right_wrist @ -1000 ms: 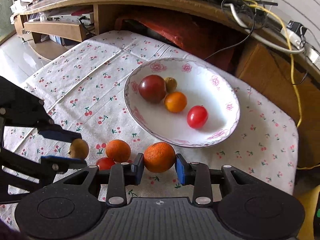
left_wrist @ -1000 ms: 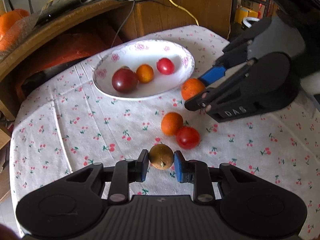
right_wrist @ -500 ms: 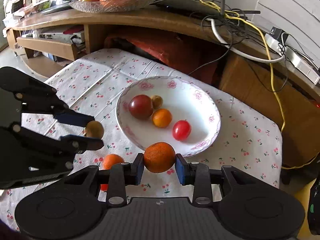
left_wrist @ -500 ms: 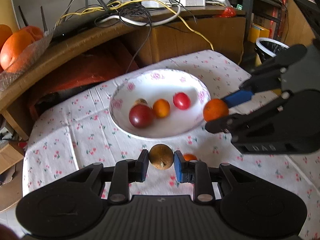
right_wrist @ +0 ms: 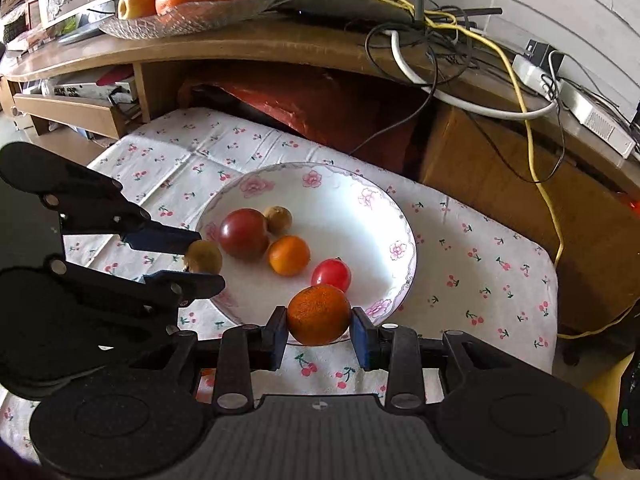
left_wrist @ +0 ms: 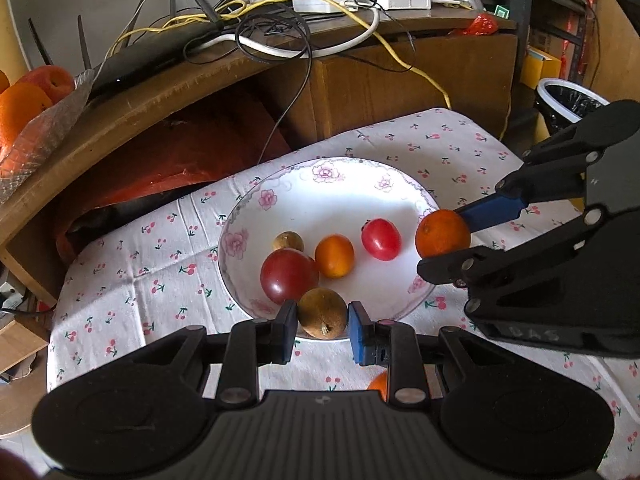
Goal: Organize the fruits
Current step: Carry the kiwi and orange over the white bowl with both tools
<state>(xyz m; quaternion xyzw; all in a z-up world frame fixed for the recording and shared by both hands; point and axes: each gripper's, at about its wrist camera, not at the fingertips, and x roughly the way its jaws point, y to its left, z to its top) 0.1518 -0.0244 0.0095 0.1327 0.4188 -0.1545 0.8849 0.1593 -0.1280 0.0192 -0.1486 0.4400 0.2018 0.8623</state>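
Left wrist view: cherry-print tablecloth [left_wrist: 132, 280] under a cluttered wooden shelf [left_wrist: 160, 92].
Left gripper [left_wrist: 322, 322] clamps a brown fruit [left_wrist: 322, 313] over the bowl [left_wrist: 340, 184] rim; right gripper [right_wrist: 319, 330] pinches an orange [right_wrist: 319, 314] there.

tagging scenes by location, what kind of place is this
Probably a home living room: a cherry-print tablecloth under a floral plate, a glass fruit dish on a wooden shelf, and tangled router cables.

Right gripper [right_wrist: 319, 332] clamps an orange [right_wrist: 319, 314] at the rim of a flowered bowl [right_wrist: 402, 236] holding four fruits
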